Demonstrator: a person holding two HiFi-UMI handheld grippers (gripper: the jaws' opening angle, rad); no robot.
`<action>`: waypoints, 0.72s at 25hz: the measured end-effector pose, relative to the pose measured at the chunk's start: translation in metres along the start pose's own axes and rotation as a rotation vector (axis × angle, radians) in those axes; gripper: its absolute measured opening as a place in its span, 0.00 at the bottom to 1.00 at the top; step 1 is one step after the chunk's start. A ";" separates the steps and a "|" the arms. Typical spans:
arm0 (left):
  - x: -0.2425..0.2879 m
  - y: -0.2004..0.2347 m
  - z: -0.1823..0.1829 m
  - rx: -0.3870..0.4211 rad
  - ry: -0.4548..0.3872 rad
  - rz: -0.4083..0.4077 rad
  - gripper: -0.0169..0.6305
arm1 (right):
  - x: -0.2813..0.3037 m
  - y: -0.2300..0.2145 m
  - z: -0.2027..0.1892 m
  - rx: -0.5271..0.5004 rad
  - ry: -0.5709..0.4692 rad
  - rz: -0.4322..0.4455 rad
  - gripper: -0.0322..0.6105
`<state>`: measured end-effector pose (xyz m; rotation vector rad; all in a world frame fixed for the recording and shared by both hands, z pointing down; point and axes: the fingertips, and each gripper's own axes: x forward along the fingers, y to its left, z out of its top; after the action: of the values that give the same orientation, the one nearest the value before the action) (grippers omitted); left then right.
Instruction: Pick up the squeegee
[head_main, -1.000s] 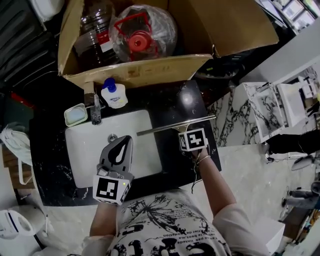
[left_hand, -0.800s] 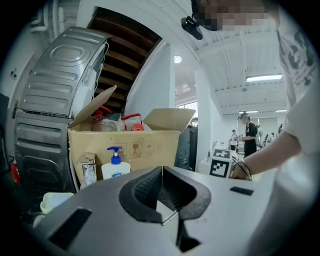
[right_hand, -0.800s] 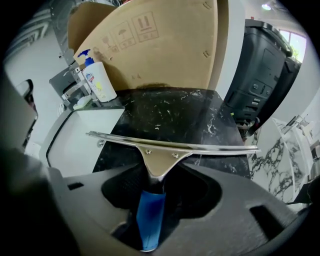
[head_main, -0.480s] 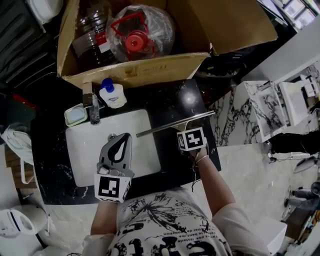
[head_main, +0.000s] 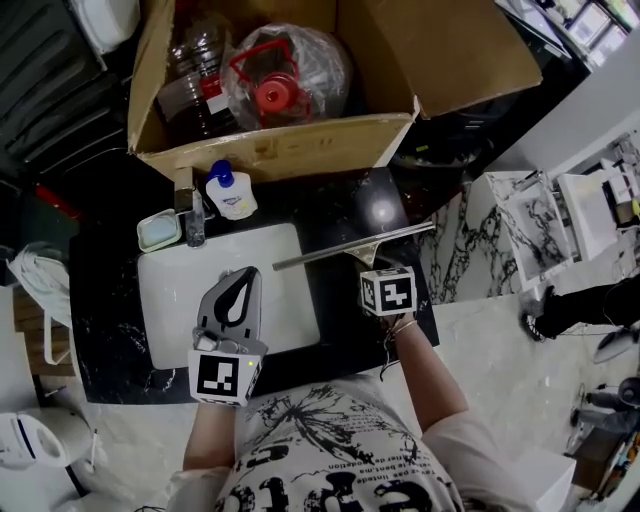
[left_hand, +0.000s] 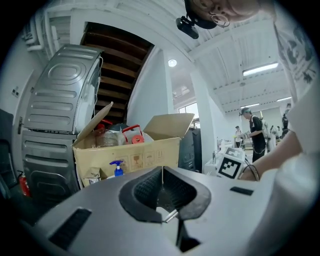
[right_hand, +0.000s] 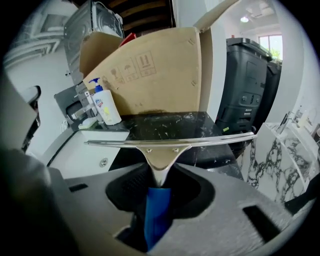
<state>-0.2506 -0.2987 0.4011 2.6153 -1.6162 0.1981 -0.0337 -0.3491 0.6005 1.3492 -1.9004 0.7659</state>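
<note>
The metal squeegee (head_main: 355, 247) with a blue handle is grasped at that handle by the right gripper (head_main: 368, 265), whose jaws have just been closing and now press on it from both sides. The long blade is held across the right part of the black marbled countertop (head_main: 345, 205). Its left end is over the right rim of the white rectangular sink basin (head_main: 165, 300), and its right end reaches the countertop's right edge. Whether the blade touches the surface cannot be told. A bare strip of countertop is left between the blade and the front wall of the brown cardboard box (head_main: 290, 148). The left gripper (head_main: 248, 277) is held over the basin with its jaws clenched together on nothing, near the blade's left end but apart from it.
</note>
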 end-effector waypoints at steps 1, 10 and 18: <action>-0.002 0.001 0.002 0.003 -0.005 0.007 0.05 | -0.006 0.001 0.006 0.001 -0.032 -0.001 0.23; -0.019 0.014 0.026 0.027 -0.072 0.086 0.05 | -0.070 0.018 0.072 -0.009 -0.346 0.050 0.23; -0.035 0.031 0.031 0.028 -0.102 0.155 0.05 | -0.125 0.046 0.115 -0.117 -0.620 0.076 0.23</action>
<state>-0.2913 -0.2852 0.3649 2.5606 -1.8639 0.0960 -0.0699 -0.3555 0.4280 1.5661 -2.4346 0.2695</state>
